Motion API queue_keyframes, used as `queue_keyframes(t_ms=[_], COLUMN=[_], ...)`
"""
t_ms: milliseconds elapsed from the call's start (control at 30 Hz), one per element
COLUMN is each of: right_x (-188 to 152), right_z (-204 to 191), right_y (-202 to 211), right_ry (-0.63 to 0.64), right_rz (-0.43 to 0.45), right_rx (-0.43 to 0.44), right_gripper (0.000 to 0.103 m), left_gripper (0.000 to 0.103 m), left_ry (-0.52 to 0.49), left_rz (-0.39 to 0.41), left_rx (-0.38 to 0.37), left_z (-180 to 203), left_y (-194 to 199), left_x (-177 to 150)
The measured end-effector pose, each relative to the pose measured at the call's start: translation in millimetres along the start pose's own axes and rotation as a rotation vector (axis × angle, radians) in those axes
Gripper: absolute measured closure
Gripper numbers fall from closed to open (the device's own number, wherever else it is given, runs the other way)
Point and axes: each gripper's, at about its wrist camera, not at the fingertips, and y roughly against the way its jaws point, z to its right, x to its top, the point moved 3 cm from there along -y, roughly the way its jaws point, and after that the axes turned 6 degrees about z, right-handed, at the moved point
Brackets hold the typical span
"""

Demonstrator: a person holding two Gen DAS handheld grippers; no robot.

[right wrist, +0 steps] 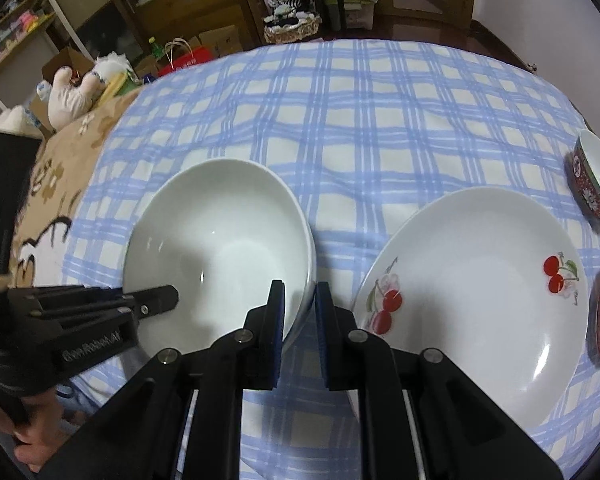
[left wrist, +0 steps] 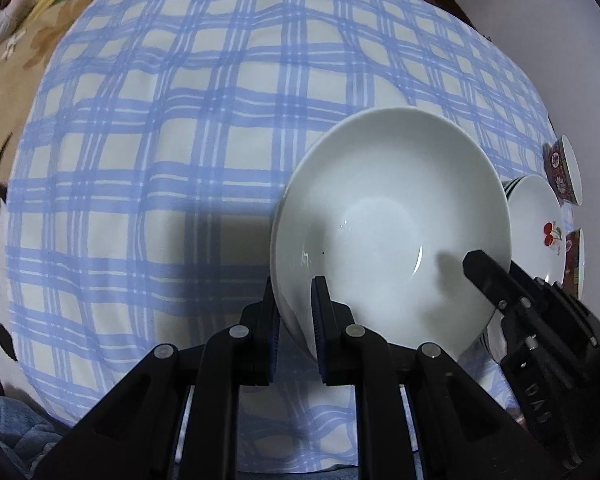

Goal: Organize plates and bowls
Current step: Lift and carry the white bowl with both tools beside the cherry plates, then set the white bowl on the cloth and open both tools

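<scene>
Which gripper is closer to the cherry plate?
Right. The right gripper grips the white bowl's rim on the side next to the cherry plate. The left gripper grips the bowl's far side.

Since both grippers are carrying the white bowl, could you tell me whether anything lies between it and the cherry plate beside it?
Nothing visible does. The white bowl, gripped at its rim by the left gripper and right gripper, has only bare checked tablecloth between it and the cherry plate.
</scene>
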Motion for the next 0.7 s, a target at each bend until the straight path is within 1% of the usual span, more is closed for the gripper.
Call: queue_keyframes(t_ms=[167, 233, 333, 533, 600, 700], right_x=[0.2, -0.8, -2.1, -2.3, -2.1, -3.8], right_z=[4.9, 7.0, 9.5, 15.6, 19.3, 27.0], right_y=[-0.3, -0.1, 6.1, 28.9, 37.7, 53.3], right_ry=[-0.022, -0.041, -0.055, -0.056, -0.065, -0.071], right_rz=[0.001, 0.001, 0.012, 0.053, 0.07, 0.098], right_rx=[0.032, 0.05, 0.061, 0.051, 0.051, 0.038], right_gripper=[0.087, 0.086, 0.086, 0.086, 0.086, 0.084], left_gripper=[0.088, 0.087, 0.084, 0.082, 0.083, 0.082], left_ry=[0.005, 0.0, 0.008, -0.009, -0.036, -0.057], left_rz=[0.005, 0.019, 0.039, 0.097, 0.122, 0.16], left_rx=[0.0, 0.018, 0.022, 0.055, 0.077, 0.082], left_z=[-0.5, -1.5, -3.5, -3.5, 1.1, 7.2], left_y=[-3.3, -1.0, 5.1, 23.2, 29.3, 40.2], left_x=[3.4, 2.6, 3.1, 0.9, -1.0, -4.9])
